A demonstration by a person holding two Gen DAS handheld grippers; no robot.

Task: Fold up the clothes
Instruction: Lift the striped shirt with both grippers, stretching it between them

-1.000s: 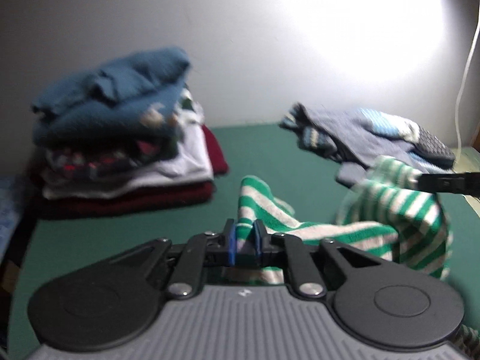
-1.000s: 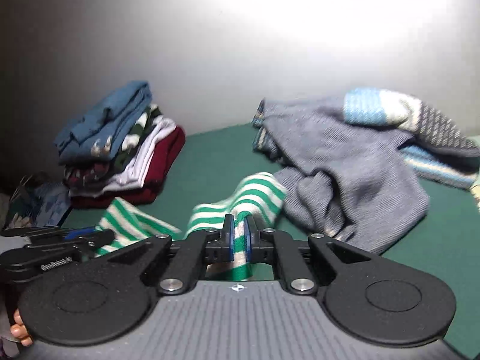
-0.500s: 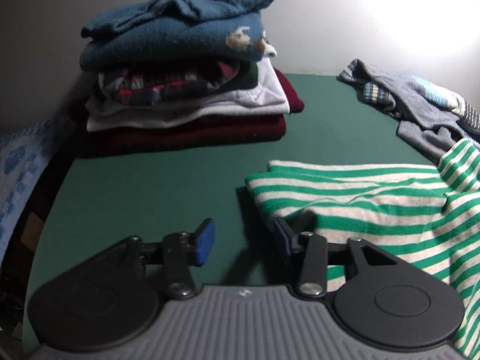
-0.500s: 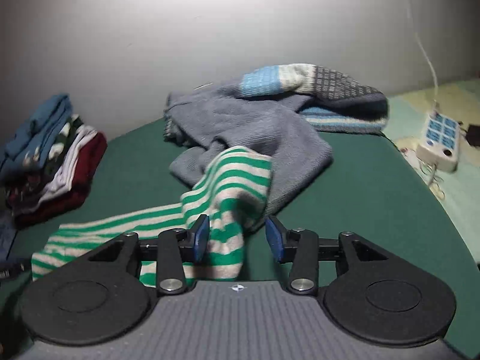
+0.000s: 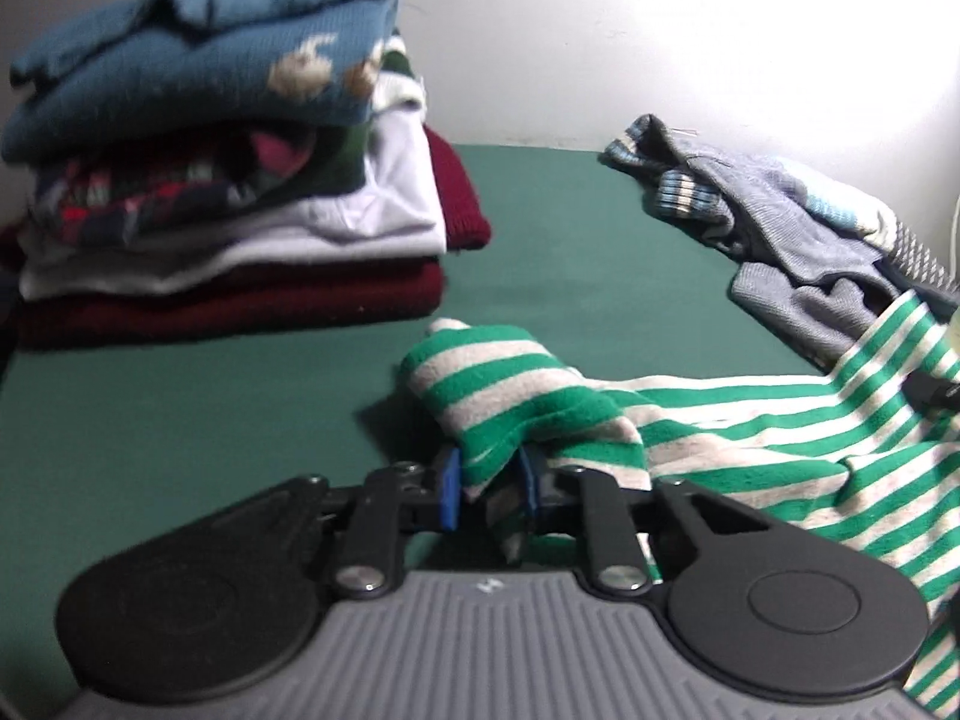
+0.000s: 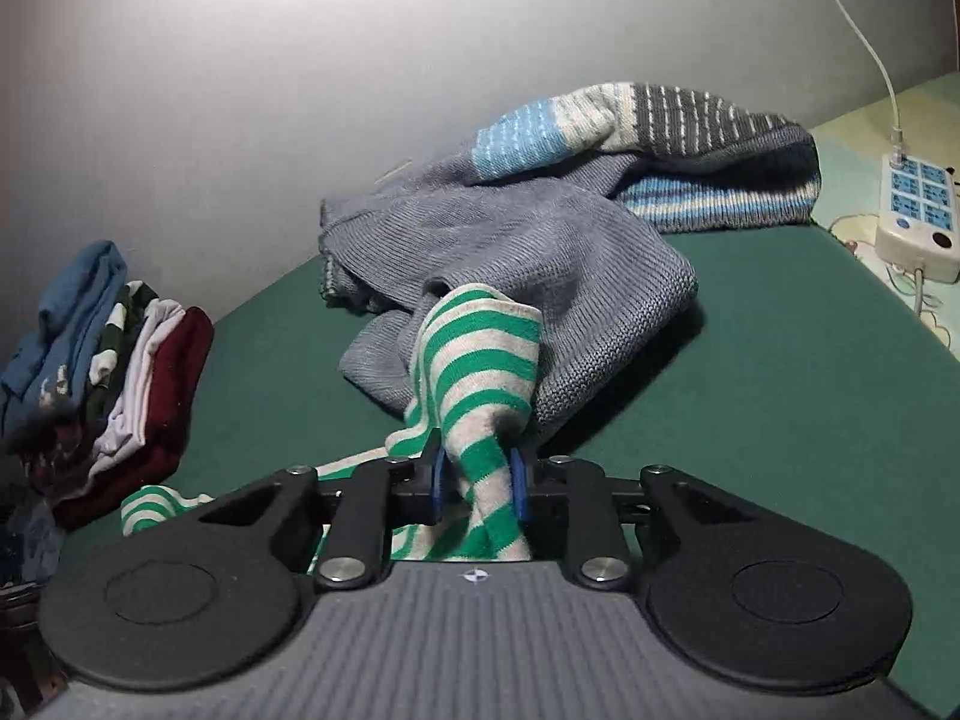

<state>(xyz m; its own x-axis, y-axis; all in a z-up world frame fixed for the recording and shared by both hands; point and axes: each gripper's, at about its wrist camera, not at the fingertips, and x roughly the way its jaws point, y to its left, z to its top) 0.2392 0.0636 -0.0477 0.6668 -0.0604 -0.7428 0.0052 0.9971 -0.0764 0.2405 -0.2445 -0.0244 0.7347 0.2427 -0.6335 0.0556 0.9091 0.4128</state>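
Both sets of jaws have just closed on bunched folds of the green-striped garment [image 5: 690,420] – left gripper [image 5: 489,489] and right gripper [image 6: 477,483] each pinch it low over the green table [image 5: 180,408]. Open green surface lies left of the garment up to the folded stack [image 5: 228,180]. On its right the fabric touches the grey knit pile [image 6: 540,252] – clear table beyond, to the power strip [image 6: 915,210] past the edge.

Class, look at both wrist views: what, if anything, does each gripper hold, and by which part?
Both have just closed on the green-striped garment: the left gripper pinches a bunched fold at one end, the right gripper another.
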